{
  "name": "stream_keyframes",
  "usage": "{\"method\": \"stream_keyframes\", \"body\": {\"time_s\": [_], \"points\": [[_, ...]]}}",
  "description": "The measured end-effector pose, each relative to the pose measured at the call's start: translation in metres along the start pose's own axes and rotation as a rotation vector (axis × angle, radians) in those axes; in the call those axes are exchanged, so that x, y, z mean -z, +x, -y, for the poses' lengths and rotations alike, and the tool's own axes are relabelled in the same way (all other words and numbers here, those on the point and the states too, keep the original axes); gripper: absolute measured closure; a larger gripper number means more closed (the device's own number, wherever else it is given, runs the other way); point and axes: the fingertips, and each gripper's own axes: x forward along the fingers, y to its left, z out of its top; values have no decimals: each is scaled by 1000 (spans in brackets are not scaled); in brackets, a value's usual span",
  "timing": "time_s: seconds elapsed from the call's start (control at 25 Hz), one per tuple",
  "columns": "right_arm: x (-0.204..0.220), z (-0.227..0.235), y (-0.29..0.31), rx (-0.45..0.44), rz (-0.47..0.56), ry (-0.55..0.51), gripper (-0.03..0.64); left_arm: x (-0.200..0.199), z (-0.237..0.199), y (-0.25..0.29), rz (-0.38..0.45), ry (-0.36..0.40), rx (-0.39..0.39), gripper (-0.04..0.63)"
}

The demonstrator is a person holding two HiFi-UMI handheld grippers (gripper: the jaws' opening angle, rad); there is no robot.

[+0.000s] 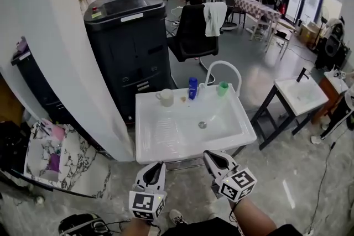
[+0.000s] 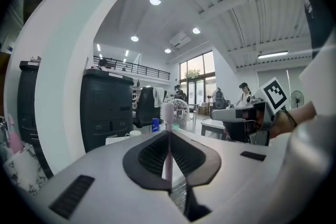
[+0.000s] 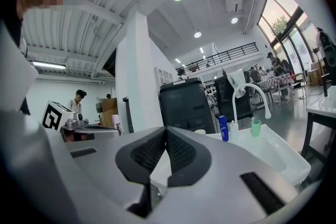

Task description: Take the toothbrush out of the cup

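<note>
One toothbrush (image 2: 167,113) is seen, clamped upright between the closed left tongs (image 2: 169,136) and held well clear of the white cup (image 1: 164,97) at 11 o'clock on the sink (image 1: 141,130) rim. The right tongs (image 3: 166,131) are shut on nothing. The brush is judged light, stiff and slim, with a smooth handle apt to pivot, so the mid-handle is best gripped. Two cups are counted, the white one and a green one (image 1: 222,88) at 1 o'clock, plus one blue bottle (image 1: 192,87).
</note>
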Motion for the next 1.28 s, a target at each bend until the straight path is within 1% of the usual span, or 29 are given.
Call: {"method": "stream_keyframes", "body": {"time_s": [0.12, 0.44, 0.8, 1.28], "points": [[-1, 0, -9, -39, 3, -1, 600, -2, 14, -3, -1, 5, -27, 568], [-9, 12, -45, -136, 7, -10, 600, -7, 71, -3, -3, 18, -87, 568], [-20, 23, -81, -170, 16, -8, 601, -20, 110, -10, 8, 34, -128, 568], [-27, 24, -98, -187, 33, -9, 600, -29, 127, -18, 22, 59, -142, 568]]}}
